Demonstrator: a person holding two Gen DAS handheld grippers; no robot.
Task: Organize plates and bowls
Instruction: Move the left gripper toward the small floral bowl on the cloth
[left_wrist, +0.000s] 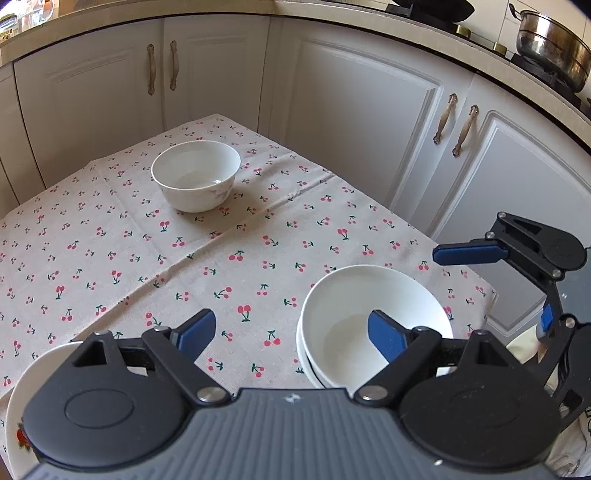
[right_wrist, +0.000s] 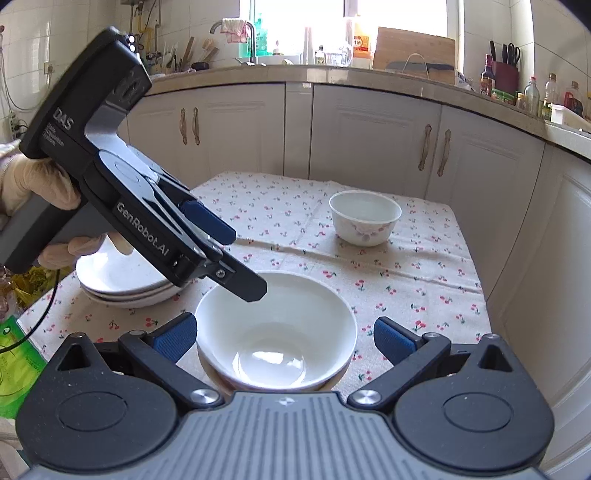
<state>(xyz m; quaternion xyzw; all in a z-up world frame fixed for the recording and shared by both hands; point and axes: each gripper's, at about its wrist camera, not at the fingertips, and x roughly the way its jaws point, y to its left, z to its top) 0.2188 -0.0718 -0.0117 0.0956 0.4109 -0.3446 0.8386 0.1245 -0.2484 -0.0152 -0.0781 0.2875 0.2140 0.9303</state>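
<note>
A small table with a cherry-print cloth (left_wrist: 110, 258) carries the dishes. A stack of white bowls (left_wrist: 354, 295) (right_wrist: 275, 332) sits at the near edge. A single flowered bowl (left_wrist: 195, 175) (right_wrist: 364, 218) stands at the far side. A stack of white plates (right_wrist: 125, 284) lies on the left; its rim also shows in the left wrist view (left_wrist: 14, 406). My left gripper (left_wrist: 291, 332) (right_wrist: 240, 254) is open and empty, hovering above the stacked bowls' left rim. My right gripper (right_wrist: 284, 338) (left_wrist: 491, 280) is open and empty, its jaws either side of the stacked bowls.
White cabinet doors (right_wrist: 369, 136) surround the table closely at the back and right. A countertop (right_wrist: 332, 75) holds bottles, a cutting board and a sink tap. A steel pot (left_wrist: 554, 40) stands on the stove. A green bag (right_wrist: 14, 365) hangs at the left.
</note>
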